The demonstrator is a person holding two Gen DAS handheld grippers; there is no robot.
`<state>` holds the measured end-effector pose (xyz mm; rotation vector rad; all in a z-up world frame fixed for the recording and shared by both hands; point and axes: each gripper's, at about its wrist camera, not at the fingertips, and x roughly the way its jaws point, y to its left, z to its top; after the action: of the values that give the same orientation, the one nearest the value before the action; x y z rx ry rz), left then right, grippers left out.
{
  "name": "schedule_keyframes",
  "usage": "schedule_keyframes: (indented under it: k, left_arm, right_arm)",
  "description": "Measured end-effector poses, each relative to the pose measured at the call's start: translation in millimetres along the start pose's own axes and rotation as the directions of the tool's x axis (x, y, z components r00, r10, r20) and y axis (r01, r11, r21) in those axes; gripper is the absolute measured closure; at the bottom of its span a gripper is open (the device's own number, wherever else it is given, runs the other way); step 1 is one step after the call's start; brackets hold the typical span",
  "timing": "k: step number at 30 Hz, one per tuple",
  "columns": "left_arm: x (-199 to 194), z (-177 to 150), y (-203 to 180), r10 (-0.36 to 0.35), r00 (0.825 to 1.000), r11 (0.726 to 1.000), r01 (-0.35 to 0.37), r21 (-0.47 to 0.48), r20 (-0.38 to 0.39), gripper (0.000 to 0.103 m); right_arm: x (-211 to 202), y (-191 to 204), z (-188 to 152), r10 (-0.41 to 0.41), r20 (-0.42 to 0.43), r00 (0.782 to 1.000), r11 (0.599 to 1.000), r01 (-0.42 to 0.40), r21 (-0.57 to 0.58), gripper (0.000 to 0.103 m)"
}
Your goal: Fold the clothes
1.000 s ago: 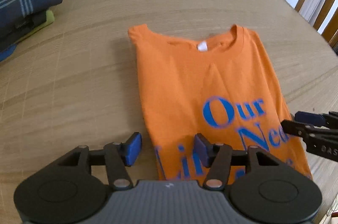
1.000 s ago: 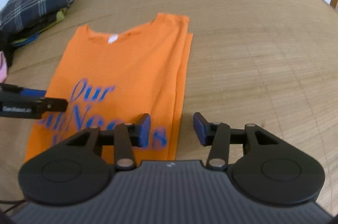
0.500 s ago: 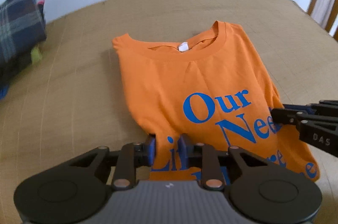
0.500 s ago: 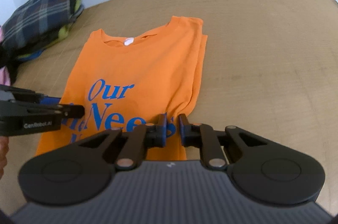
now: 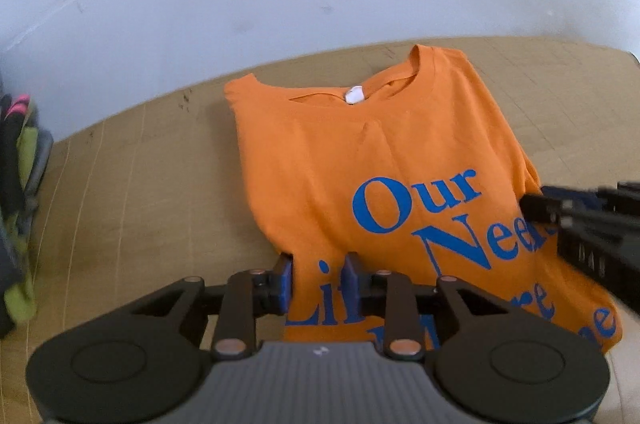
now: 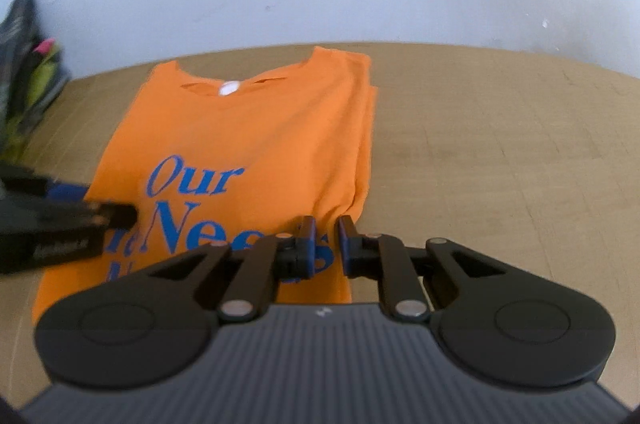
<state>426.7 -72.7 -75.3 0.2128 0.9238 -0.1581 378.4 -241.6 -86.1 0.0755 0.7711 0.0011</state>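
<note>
Nearest us, our left tongs (image 5: 319,274) are pinched on the shirt (image 5: 384,159) at its near left edge, the blue pads pressing a bunched ridge of orange cloth between them. Our right tongs (image 6: 325,244) do the same at the near right edge, narrowed onto a gathered pleat beside the printed lettering. We hold both lower corners at once because the next fold, as we judge it, carries the bottom half up toward the collar — two matched grips keep the hem straight while it travels.

The shirt lies face up on the wooden surface (image 6: 500,151), already narrowed: along its right side doubled layers show, so the sleeves look tucked in. That leaves a long strip, which is why the grips sit at the hem end, not at the sides. The near part seems lifted a little off the surface, though we cannot tell how far.

Beyond the tongs the blue print runs across the chest, then the collar (image 5: 360,91) with its white tag (image 5: 354,94) lies at the far end, flat and unheld — the anchor for the fold. If one grip slips, the hem would skew and the fold land crooked.

Farther left, at the surface's edge, a pile of other clothes (image 6: 28,63) sits well apart from the shirt, likely the finished stack. Behind everything stands a pale wall (image 5: 320,3).
</note>
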Motion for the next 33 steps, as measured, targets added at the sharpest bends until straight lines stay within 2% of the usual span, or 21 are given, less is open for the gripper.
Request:
schedule_keyframes:
  k: [3,6,9,13,16,20,26,28,33]
  left_arm:
    - [14.4,16.3,3.7,0.017,1.0,1.0,-0.017,0.017,0.021,0.071]
    - [23.9,25.8,8.2,0.018,0.999,1.0,-0.018,0.004,0.032,0.071]
    - [24.9,23.8,9.4,0.014,0.999,1.0,-0.013,-0.011,0.038,0.071]
    - [13.6,12.1,3.7,0.026,0.999,0.999,-0.027,0.034,0.047,0.071]
    - [-1.4,2.5,9.7,0.024,0.998,0.998,-0.027,0.056,0.057,0.064]
    - [-46.1,-21.4,-1.7,-0.006,0.996,0.998,0.001,0.061,0.091,0.054]
    - [-114.0,-62.1,-19.4,-0.065,0.993,0.997,0.06,0.052,0.102,0.045]
    - [-141.7,-80.9,-24.6,-0.094,0.99,0.995,0.09,0.041,0.103,0.038]
    - [-203.0,-125.9,-40.9,-0.072,0.992,0.995,0.065,0.069,0.106,0.03]
  right_arm:
    - [23.6,-3.5,23.5,-0.021,-0.007,1.0,1.0,0.021,0.01,0.088]
    - [36.2,-1.5,31.7,-0.03,-0.009,1.0,1.0,0.03,0.003,0.088]
    - [42.8,3.8,36.2,-0.044,-0.003,0.999,0.999,0.044,0.001,0.088]
    - [39.2,6.0,38.9,-0.047,0.001,0.999,0.999,0.047,0.021,0.087]
    - [13.9,4.0,30.9,-0.032,0.042,0.999,0.998,0.03,0.055,0.086]
    - [-28.3,3.0,16.0,0.022,0.073,0.997,0.998,-0.026,0.049,0.085]
    - [-99.1,9.7,-19.2,0.058,0.018,0.998,0.998,-0.057,-0.036,0.085]
    - [-126.4,9.3,-33.3,0.08,0.007,0.997,0.996,-0.079,-0.031,0.085]
    - [-184.3,11.0,-70.6,0.135,-0.014,0.991,0.991,-0.135,0.007,0.084]
